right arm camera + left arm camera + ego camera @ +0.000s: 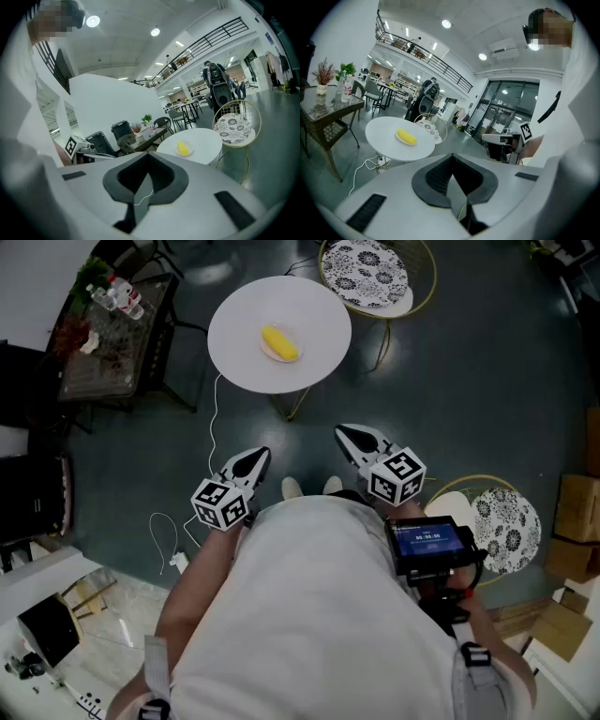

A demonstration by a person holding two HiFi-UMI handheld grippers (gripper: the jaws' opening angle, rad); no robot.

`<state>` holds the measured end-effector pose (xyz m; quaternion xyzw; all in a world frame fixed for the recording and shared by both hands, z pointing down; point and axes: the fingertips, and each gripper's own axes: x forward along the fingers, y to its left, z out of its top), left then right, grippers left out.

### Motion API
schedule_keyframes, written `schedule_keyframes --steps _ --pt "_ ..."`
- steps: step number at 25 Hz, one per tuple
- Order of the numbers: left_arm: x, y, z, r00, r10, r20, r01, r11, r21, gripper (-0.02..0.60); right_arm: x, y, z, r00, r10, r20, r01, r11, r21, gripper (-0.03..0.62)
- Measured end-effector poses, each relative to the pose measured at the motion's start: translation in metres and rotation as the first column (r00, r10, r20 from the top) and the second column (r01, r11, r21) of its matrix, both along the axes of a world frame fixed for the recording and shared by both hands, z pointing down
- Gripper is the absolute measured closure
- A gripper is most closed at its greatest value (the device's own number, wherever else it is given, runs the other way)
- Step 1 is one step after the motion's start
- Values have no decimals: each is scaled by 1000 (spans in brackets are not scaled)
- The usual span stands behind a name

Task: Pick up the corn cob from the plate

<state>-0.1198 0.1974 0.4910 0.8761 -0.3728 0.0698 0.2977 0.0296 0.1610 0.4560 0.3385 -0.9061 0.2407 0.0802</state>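
A yellow corn cob (pixel 280 343) lies on a small pale plate (pixel 266 352) in the middle of a round white table (pixel 239 320), well ahead of both grippers. My left gripper (pixel 262 455) hangs over the floor short of the table's near edge, its jaws together with nothing between them. My right gripper (pixel 343 434) is level with it, to the right, and its jaws also meet empty. The left gripper view shows the corn cob (pixel 407 137) beyond the left gripper's closed tips (pixel 452 157). The right gripper view shows the corn cob (pixel 183 148) beyond the right gripper's tips (pixel 148 156).
A gold-framed stool with a patterned cushion (pixel 367 269) stands behind the table, and a second one (pixel 499 518) is at my right. A glass side table with bottles and a plant (pixel 111 334) stands to the left. A white cable (pixel 212 432) runs over the dark floor. Cardboard boxes (pixel 572 521) sit far right.
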Motion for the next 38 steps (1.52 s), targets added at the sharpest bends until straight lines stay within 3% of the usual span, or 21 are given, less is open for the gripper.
schedule_keyframes --steps 7,12,34,38 --pt "26 7 -8 1000 10 16 -11 1000 20 576 9 5 -13 998 -55 10 54 997 64 586" --pt "7 4 -2 1000 -3 13 3 1000 26 576 -15 -1 -8 996 -91 -5 91 993 72 586" --pt "13 14 1 999 -43 8 43 999 22 576 -3 -4 -6 993 -117 -14 118 991 67 588" --pt "1 14 1 999 -38 5 38 999 24 575 -16 -2 -4 993 -113 -19 114 991 64 587"
